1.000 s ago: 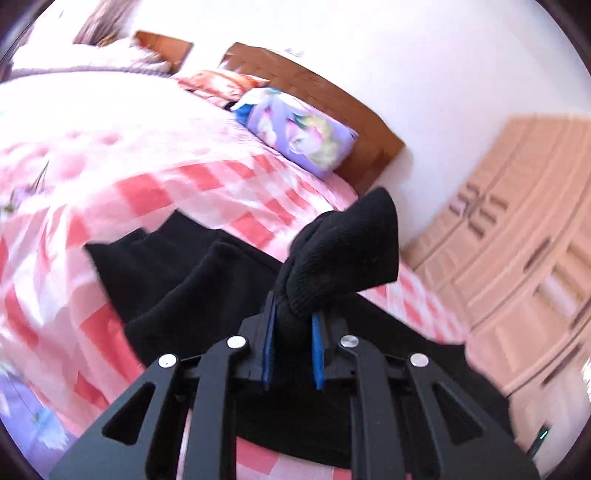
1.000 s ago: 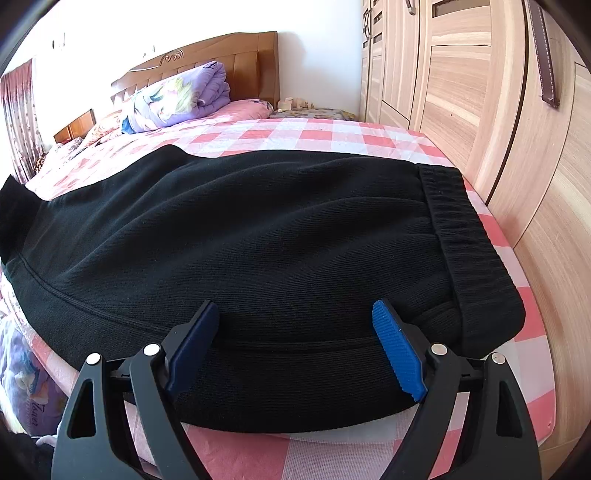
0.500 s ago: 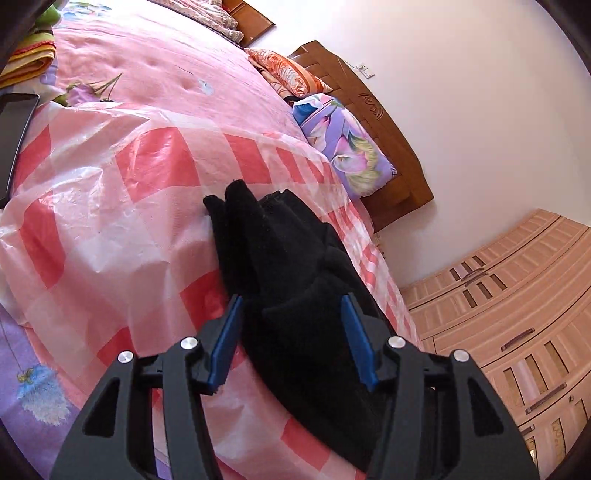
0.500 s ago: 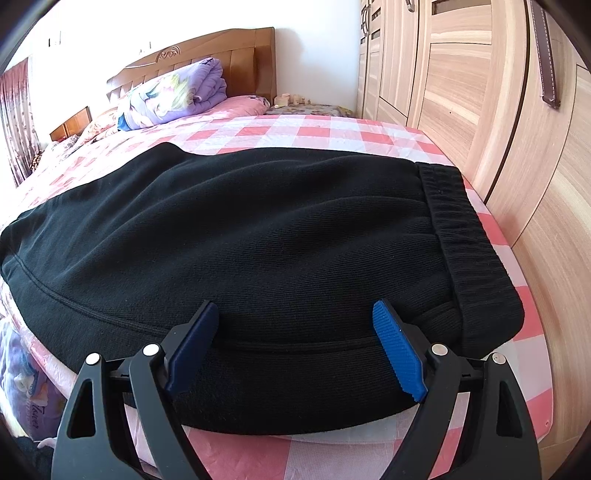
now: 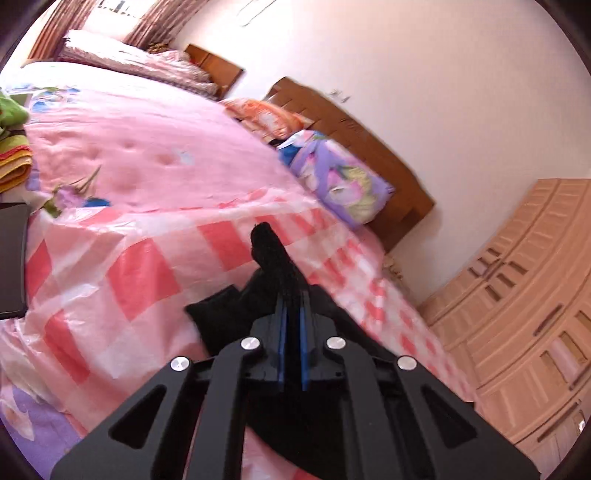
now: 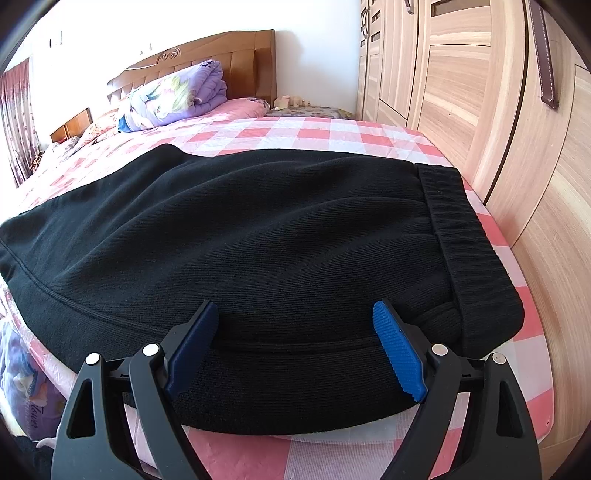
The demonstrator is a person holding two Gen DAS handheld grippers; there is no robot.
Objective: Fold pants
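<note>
Definitely somebody's bedroom at home. A big bed (image 6: 332, 136) is wearing a pink-and-white checked cover, with a carved wooden headboard (image 6: 207, 59) sitting against the white wall and a rolled-up purple floral quilt (image 6: 173, 96) lying by it. Light wood wardrobe doors (image 6: 461, 92) are running along one side, and patterned curtains (image 5: 70, 22) are hanging at a sunny window.

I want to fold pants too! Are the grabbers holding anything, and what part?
The left gripper pinches a leg end of the black pants between its fingers. The right gripper is open over the fabric near the waistband, holding nothing.
</note>
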